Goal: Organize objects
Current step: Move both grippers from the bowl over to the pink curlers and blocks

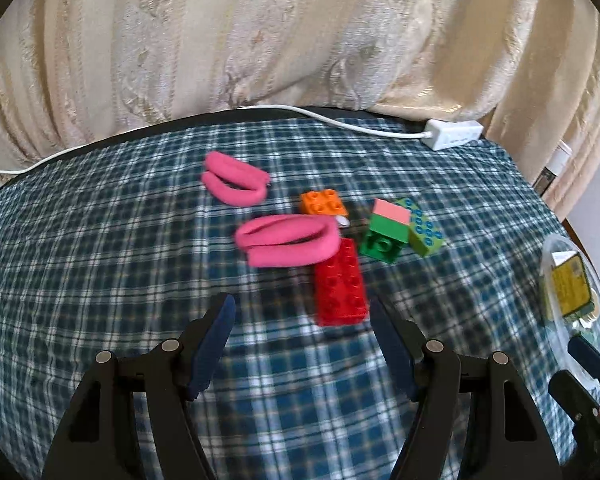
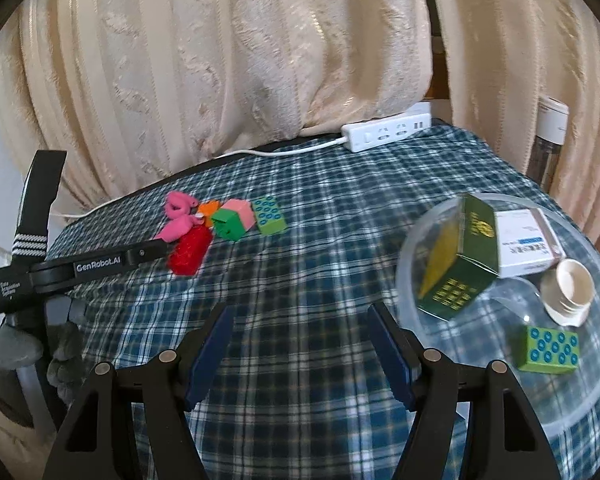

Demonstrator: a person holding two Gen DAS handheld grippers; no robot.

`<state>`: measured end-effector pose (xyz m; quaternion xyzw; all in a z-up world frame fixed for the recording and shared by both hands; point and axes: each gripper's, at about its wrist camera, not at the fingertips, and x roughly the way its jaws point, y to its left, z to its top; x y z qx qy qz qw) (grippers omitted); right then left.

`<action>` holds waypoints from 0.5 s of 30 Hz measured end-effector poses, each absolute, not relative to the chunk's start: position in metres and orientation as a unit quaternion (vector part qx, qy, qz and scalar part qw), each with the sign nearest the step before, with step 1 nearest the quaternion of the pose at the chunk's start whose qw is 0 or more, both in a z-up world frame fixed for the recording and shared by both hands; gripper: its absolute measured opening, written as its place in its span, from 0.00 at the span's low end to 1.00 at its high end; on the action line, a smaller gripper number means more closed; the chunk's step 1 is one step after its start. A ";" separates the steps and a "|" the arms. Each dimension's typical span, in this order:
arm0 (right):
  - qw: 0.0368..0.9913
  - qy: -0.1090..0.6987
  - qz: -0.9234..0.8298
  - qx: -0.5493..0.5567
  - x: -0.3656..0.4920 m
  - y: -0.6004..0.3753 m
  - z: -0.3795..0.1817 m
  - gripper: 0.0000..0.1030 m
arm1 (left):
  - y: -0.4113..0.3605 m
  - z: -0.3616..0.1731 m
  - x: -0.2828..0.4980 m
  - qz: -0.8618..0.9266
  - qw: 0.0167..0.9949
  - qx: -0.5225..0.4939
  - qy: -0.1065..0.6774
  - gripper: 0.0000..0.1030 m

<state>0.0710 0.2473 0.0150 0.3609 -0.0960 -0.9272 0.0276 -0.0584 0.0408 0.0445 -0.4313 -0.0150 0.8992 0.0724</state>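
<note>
Two tools in use, both with jaws spread apart and holding nothing.

Left wrist view: left tool [image 1: 302, 312] raised over the blue-and-white plaid-covered worktop [image 1: 100, 280]. Just beyond the tips: long red studded plastic brick [image 1: 340, 282], touched at its far end by a folded pink fabric band [image 1: 290, 240]. Second pink fabric band [image 1: 234, 178] farther back, apart from the first. Small orange studded brick [image 1: 323, 202] behind the red brick. To its right, green cube brick with pink top [image 1: 384, 230], touching a light-green brick with blue-ringed studs [image 1: 422, 226]. White power strip [image 1: 452, 134] at the far edge, before the cream curtain [image 1: 260, 32].

Right wrist view: right tool [image 2: 300, 316] raised over the plaid cloth, beside the clear round plastic bowl [image 2: 408, 248] at right. In the bowl: dark green printed carton [image 2: 458, 264], white medicine box [image 2: 526, 242], small cream cup [image 2: 568, 290], and another light-green blue-studded brick [image 2: 550, 350]. Left tool visible at far left, tips near the red brick.
</note>
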 end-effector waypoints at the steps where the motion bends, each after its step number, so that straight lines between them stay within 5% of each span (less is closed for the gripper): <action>1: 0.032 -0.094 -0.927 0.362 0.069 0.246 0.015 0.73 | 0.039 0.044 -0.060 0.899 0.070 -0.432 -0.014 0.69; 15: 0.064 -0.092 -0.915 0.389 0.048 0.230 0.001 0.75 | 0.030 0.038 -0.098 0.898 0.061 -0.435 0.010 0.74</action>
